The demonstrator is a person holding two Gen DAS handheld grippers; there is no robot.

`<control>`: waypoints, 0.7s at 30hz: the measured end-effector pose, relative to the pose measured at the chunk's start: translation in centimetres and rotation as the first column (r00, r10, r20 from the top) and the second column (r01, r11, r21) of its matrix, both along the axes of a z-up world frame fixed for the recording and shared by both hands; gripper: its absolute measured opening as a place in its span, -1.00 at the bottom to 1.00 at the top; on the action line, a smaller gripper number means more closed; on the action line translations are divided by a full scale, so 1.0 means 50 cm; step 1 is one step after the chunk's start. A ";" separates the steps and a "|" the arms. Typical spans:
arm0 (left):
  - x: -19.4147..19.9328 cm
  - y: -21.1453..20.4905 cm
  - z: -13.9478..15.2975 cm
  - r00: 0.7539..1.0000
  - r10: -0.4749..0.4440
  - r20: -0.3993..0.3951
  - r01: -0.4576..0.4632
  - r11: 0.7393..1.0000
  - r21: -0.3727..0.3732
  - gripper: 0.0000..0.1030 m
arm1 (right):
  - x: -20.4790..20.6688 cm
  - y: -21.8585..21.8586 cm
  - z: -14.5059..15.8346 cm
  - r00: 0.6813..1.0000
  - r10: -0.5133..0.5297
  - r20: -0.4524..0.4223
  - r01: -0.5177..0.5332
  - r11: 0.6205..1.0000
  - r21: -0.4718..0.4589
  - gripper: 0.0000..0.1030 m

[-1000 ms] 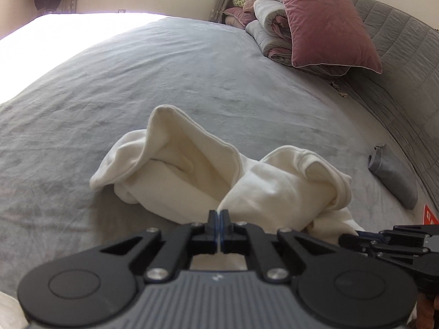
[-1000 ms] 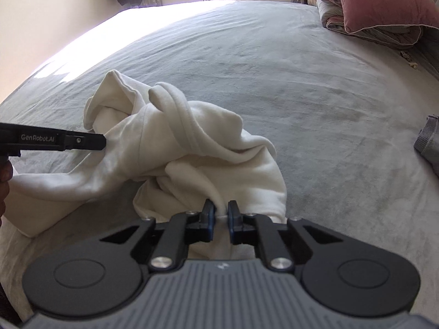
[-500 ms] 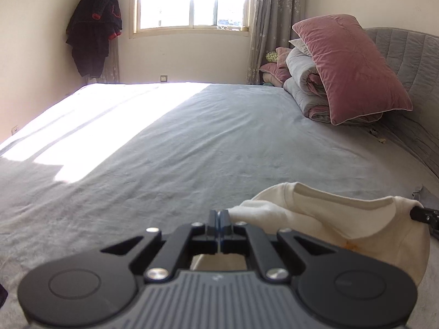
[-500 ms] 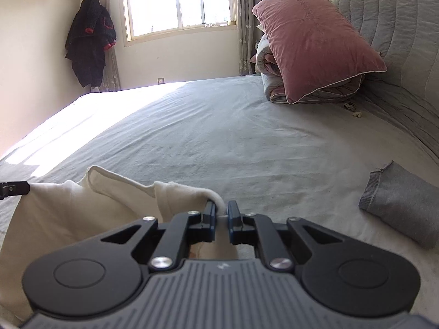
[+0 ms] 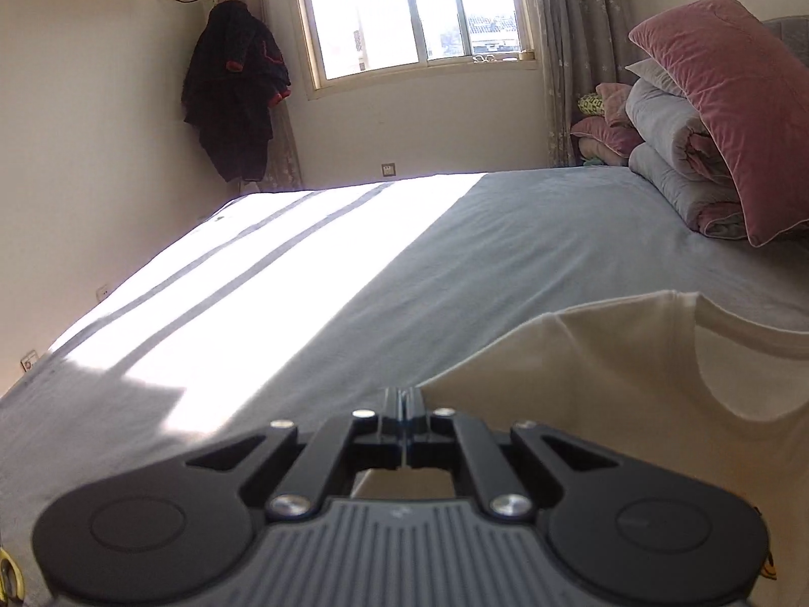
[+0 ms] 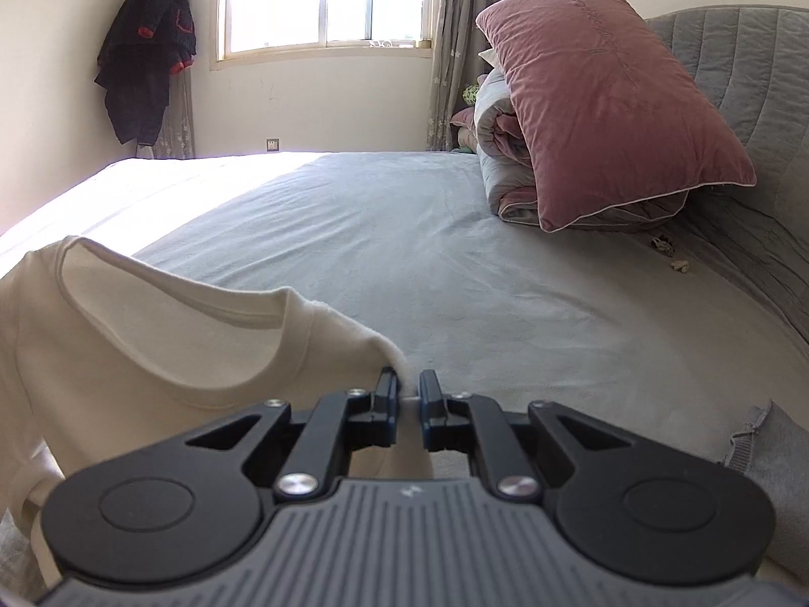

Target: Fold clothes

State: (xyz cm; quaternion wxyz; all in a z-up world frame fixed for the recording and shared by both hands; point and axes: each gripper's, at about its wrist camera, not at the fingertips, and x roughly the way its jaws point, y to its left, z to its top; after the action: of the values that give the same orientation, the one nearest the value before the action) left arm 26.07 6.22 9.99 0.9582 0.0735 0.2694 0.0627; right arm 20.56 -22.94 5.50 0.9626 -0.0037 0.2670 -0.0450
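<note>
A cream-white top (image 5: 657, 384) hangs stretched between my two grippers above the grey bed (image 5: 505, 253). My left gripper (image 5: 406, 397) is shut on one shoulder of the top. In the right wrist view the top (image 6: 126, 354) spreads to the left with its round neckline showing. My right gripper (image 6: 408, 384) is shut on the other shoulder, and a tuft of cloth sticks out between its fingers. The lower part of the top is hidden below both views.
A pink pillow (image 6: 607, 101) leans on folded quilts (image 6: 500, 177) against the grey headboard (image 6: 748, 76) at the right. A folded grey garment (image 6: 773, 460) lies on the bed at the right. A dark coat (image 5: 232, 91) hangs by the window (image 5: 414, 5).
Both grippers have lifted the cream top off the bed and pulled it apart. It went from a crumpled heap to a spread hanging sheet, and the views tilted up toward the window.
</note>
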 end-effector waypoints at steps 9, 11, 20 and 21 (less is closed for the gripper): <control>0.115 0.011 -0.098 0.998 0.050 -0.045 -0.050 0.999 0.019 -0.98 | 0.111 0.046 -0.089 0.998 0.033 -0.046 -0.035 0.998 -0.058 -0.81; 0.126 0.016 -0.121 0.996 0.057 -0.065 -0.056 0.998 0.018 -0.97 | 0.121 0.057 -0.110 0.997 0.040 -0.060 -0.044 0.996 -0.071 -0.81; 0.081 0.049 -0.142 0.993 0.036 -0.114 -0.040 0.999 -0.031 -0.30 | 0.110 0.072 -0.134 0.990 0.045 -0.134 -0.050 0.998 -0.036 -0.63; 0.073 0.053 -0.137 0.993 0.029 -0.117 -0.035 0.998 -0.048 -0.23 | 0.102 0.072 -0.129 0.989 0.050 -0.141 -0.055 0.998 -0.032 -0.61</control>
State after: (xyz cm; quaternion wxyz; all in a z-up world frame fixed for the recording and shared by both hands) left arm 29.71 8.87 3.14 0.9412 0.0489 0.3275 0.0669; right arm 25.67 -19.35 -0.94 0.9421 -0.0310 0.3329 -0.0242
